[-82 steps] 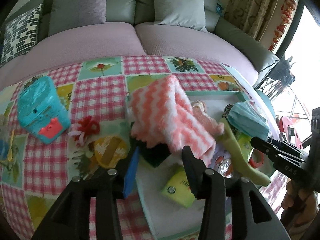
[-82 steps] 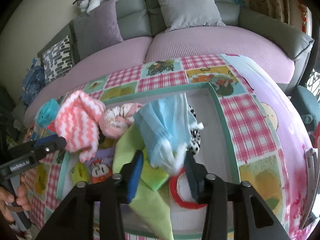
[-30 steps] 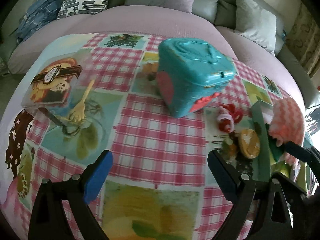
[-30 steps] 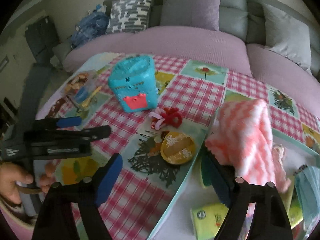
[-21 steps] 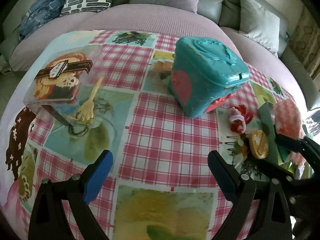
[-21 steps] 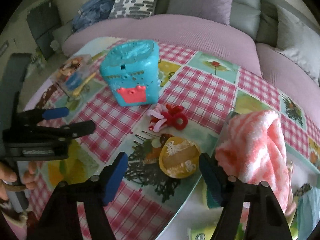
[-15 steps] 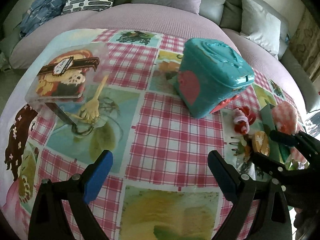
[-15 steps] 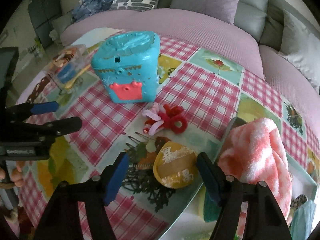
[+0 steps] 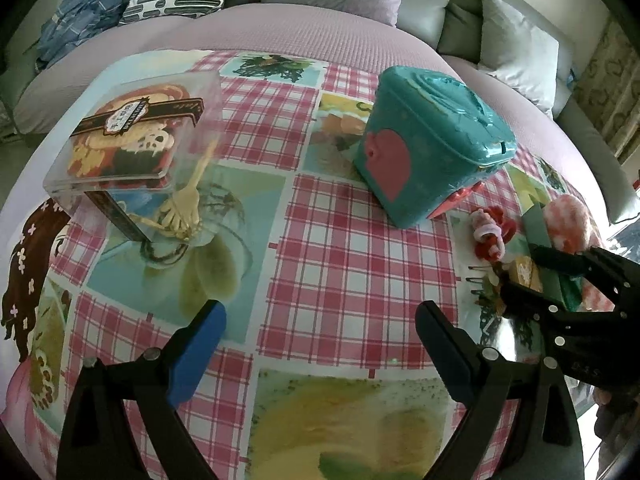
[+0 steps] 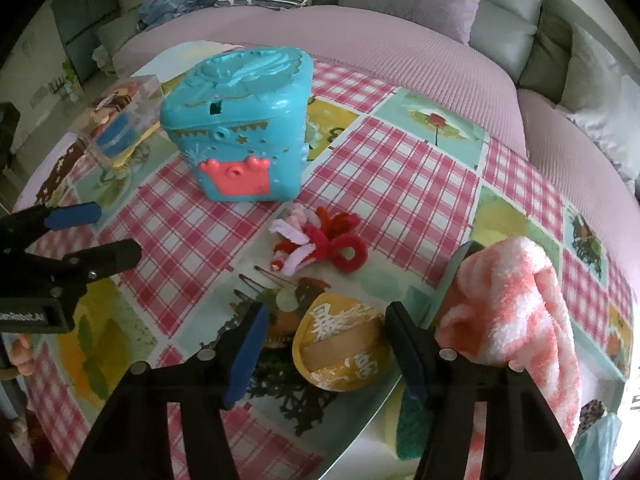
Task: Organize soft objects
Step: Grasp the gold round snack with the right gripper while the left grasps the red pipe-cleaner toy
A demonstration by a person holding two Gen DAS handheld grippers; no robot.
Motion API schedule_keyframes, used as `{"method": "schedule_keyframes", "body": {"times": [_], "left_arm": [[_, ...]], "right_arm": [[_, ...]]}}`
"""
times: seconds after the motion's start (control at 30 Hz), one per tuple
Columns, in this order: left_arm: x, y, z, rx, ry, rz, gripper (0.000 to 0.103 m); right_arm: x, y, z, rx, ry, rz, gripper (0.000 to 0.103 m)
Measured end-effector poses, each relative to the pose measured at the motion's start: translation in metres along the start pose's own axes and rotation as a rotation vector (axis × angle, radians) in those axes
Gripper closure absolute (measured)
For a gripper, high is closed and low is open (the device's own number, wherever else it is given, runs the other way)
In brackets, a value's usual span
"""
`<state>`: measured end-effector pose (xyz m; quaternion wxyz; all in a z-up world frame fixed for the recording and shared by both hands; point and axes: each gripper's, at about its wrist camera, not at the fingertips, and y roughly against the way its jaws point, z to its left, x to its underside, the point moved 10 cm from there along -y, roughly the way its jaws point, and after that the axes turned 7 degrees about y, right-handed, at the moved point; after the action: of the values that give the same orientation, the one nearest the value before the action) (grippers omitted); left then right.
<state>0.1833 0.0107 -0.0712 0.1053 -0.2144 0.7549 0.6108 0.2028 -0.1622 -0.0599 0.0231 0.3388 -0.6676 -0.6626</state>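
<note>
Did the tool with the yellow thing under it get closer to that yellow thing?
Yes. The right tool dropped toward the yellow pad, now straddling it; its jaws were just closing, not pressing it yet.

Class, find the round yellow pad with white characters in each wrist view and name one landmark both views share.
Left wrist view: the yellow pad shows only as a sliver at the right edge, between the right gripper fingers.
Right wrist view: low centre, between the open right gripper fingers, which have just been closing.
Shared landmark: the teal box, beyond the pad in both.
</note>
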Motion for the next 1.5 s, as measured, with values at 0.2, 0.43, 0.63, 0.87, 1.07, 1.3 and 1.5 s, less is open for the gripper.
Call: {"method": "schedule_keyframes", "body": {"times": [0.2,0.43,0.63,0.87,1.07,1.3,1.5], "left_arm": [[0.000,0.000,-0.001,0.007,0.000,-0.001,0.007],[0.002,0.001,-0.004,-0.007,-0.015,0.001,0.007],[0.003,0.000,-0.005,-0.011,-0.026,0.002,0.007],[0.003,-0.001,-0.004,-0.008,-0.032,0.003,0.007],[0.002,0.000,-0.006,0.010,-0.027,0.007,0.007],[0.001,0.003,-0.020,0.048,-0.046,0.016,0.007],[-0.003,0.009,-0.050,0.097,-0.096,0.008,0.007]], "right_arm": [[0.003,0.008,0.002,-0.027,-0.028,0.000,0.039],[0.006,0.004,0.003,0.021,0.036,0.033,0.044],[0.010,0.000,0.005,0.067,0.109,0.066,0.048],[0.010,0.002,0.000,0.080,0.099,0.062,0.056],[0.007,0.007,-0.004,0.046,0.045,0.033,0.057],[0.002,0.031,-0.003,0.033,0.021,-0.031,0.057],[0.008,0.057,-0.004,0.046,0.014,-0.069,0.057]]}}
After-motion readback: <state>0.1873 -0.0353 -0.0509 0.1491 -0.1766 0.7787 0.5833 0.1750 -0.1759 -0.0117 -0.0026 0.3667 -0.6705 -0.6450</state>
